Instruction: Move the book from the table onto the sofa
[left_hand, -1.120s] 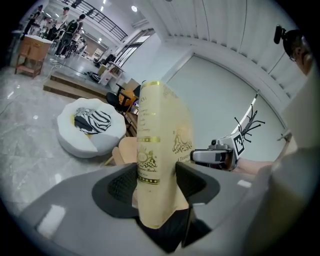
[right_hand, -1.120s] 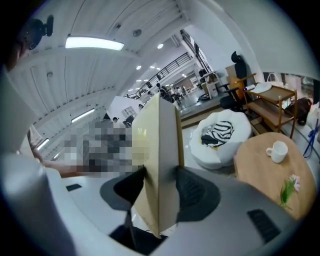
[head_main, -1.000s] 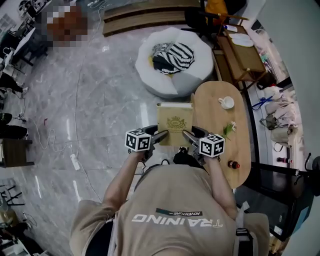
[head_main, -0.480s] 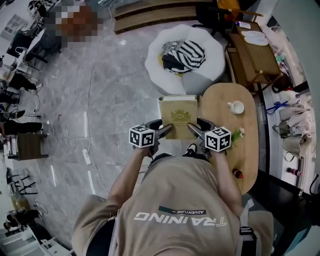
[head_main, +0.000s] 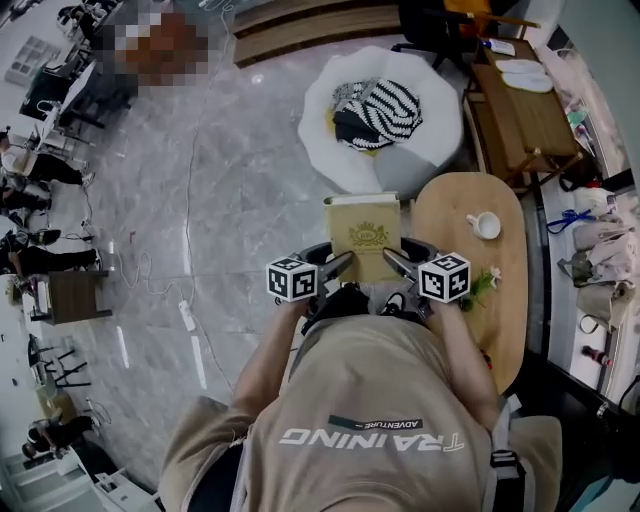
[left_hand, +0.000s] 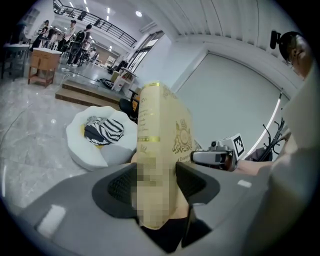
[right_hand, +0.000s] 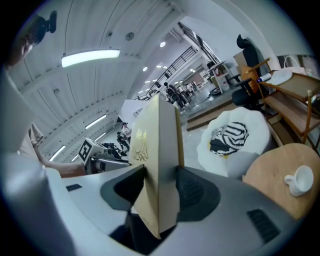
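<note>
Oval wooden table (head_main: 445, 205) stands right of centre in the head view. On it are a white cup on a saucer (head_main: 484, 225) in the far half and a small green sprig (head_main: 485, 283) mid-table. The white round sofa (head_main: 440, 125) sits on the floor just past the table's far end; whether they touch, cannot tell. On its seat lies a bunched black-and-white striped cloth (head_main: 385, 105) with something yellow under it. The grey marble floor (head_main: 230, 180) carries both table and sofa. A white power strip (head_main: 187, 317) with its cable lies on the floor at left. A wooden side table (head_main: 515, 125) is at far right, with white items (head_main: 520, 70) on top too small to tell.
</note>
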